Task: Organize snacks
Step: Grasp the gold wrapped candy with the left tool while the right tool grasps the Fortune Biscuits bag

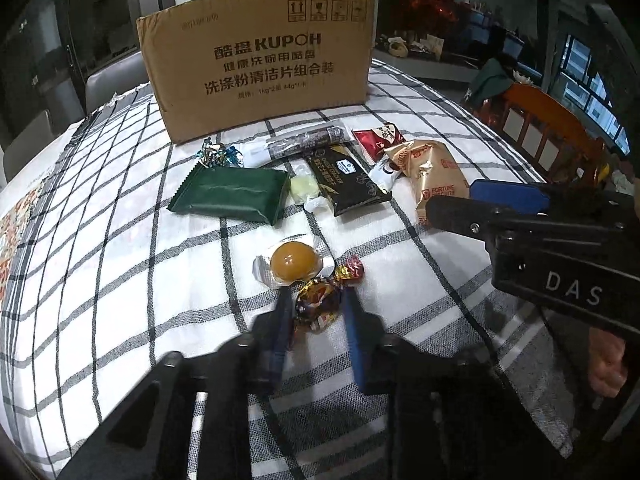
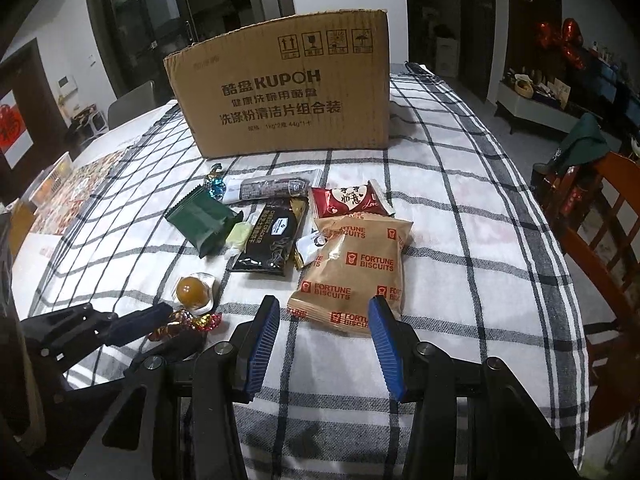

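A cardboard box (image 1: 256, 60) stands at the back of the checked tablecloth; it also shows in the right wrist view (image 2: 288, 88). Snacks lie in front of it: a green packet (image 1: 230, 196), a black cracker packet (image 1: 348, 184), a red packet (image 2: 348, 200), a Fortune Biscuits bag (image 2: 352, 272), an orange jelly cup (image 1: 294, 262). My left gripper (image 1: 316, 308) stands around a foil-wrapped candy (image 1: 320, 304), jaws not closed on it. My right gripper (image 2: 324, 312) is open, just short of the biscuit bag's near edge.
A wooden chair (image 2: 600, 240) stands at the table's right side. A long dark snack bar (image 1: 296, 144) and small foil candies (image 1: 218, 154) lie near the box. The right gripper's body (image 1: 540, 232) shows at the right of the left wrist view.
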Action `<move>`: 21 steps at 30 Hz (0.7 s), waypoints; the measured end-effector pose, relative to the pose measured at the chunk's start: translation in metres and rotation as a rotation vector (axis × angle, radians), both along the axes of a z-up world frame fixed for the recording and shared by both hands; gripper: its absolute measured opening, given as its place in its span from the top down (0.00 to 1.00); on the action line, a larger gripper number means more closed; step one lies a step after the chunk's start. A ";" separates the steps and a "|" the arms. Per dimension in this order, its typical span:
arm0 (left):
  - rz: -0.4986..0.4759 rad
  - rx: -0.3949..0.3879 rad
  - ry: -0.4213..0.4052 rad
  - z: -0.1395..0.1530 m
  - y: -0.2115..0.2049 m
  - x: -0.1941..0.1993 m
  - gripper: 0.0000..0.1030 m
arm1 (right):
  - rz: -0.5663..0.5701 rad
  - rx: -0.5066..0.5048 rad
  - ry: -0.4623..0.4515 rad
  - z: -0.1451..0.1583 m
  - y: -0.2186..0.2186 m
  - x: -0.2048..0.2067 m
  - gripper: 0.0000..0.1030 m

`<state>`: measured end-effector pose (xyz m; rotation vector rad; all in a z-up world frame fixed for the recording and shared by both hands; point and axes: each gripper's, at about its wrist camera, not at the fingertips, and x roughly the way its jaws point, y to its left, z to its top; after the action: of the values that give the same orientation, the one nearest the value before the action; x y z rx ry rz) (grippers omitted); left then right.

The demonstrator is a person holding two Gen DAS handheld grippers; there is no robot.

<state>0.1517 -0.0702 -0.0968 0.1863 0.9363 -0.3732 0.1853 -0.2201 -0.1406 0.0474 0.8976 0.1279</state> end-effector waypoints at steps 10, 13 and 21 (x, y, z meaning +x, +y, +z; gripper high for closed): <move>0.040 -0.046 -0.018 0.036 0.000 0.004 0.80 | -0.008 0.008 -0.022 0.007 -0.002 0.002 0.54; 0.053 -0.056 -0.029 0.045 -0.005 0.011 0.80 | -0.013 0.002 -0.032 0.011 -0.004 0.011 0.54; 0.080 -0.039 -0.019 0.040 -0.008 0.019 0.80 | -0.029 -0.015 -0.008 0.001 -0.010 0.035 0.54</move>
<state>0.1707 -0.0786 -0.0565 0.1163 0.9147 -0.3155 0.2207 -0.2298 -0.1394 0.0453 0.8892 0.0943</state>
